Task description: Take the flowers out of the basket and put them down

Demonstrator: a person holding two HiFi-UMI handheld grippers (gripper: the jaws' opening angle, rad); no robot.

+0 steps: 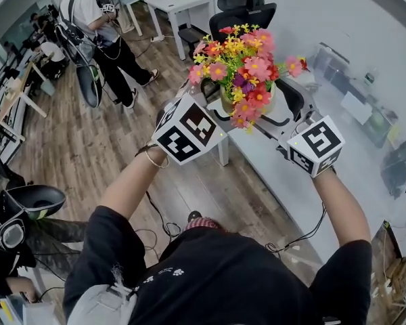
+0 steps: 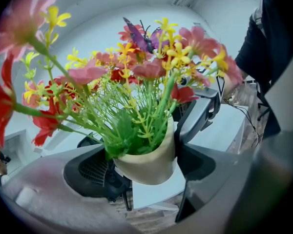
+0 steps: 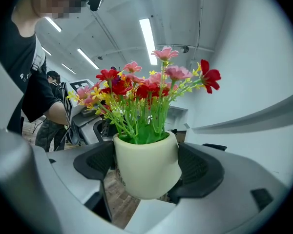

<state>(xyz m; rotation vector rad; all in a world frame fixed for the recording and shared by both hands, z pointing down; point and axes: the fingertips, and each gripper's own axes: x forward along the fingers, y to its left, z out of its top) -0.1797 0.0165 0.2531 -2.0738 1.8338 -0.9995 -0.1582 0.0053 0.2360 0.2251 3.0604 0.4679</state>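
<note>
While both arms reach forward, the flowers [image 1: 242, 59] stand upright in a cream pot [image 3: 146, 167] that is held up in the air, with a white worktop [image 1: 271, 164] below and beyond it. The bunch is pink, red and yellow on green stems, and the left gripper view shows a purple butterfly [image 2: 136, 35] perched near the top.

The left claw [image 2: 146, 162] is clamped on the pot: its 2 dark pads [image 2: 90, 169] press the pot's sides, and the pot leans a little to the right in that view. The right claw [image 3: 147, 169] grips the same pot from the opposite side, with 1 ribbed pad [image 3: 198, 167] tight against each flank and the rim just above them. In the head view the 2 marker cubes sit left and right of the blooms, which hide most of the pot from above.

Behind the flowers a black office chair [image 1: 243, 9] stands at another white desk [image 1: 179, 2]. To the left, on the wooden floor [image 1: 88, 147], a person [image 1: 95, 19] in a white top stands with a dark bag across the back.
</note>
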